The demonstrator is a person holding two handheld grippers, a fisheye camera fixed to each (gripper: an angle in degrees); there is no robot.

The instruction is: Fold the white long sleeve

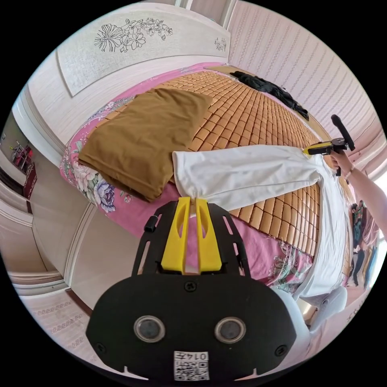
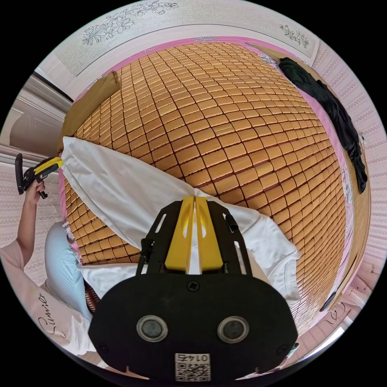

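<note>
While both tongs pinch the white long sleeve point(image 1: 246, 175), the garment hangs stretched between them over the bamboo mat point(image 2: 225, 121) — its long axis runs straight from the left gripper point(image 1: 194, 201) to the right gripper point(image 2: 194, 200). Each pair of yellow jaws is narrowed onto cloth just ahead of its tips. The coming fold probably turns on bringing one end toward the other; neither hand is clearly nearer.

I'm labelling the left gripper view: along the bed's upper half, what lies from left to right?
Floral pink sheet → brown folded cloth → white long sleeve → right gripper pinching it → the person's hand. The black garment lies farther back, so I leave it out.
</note>
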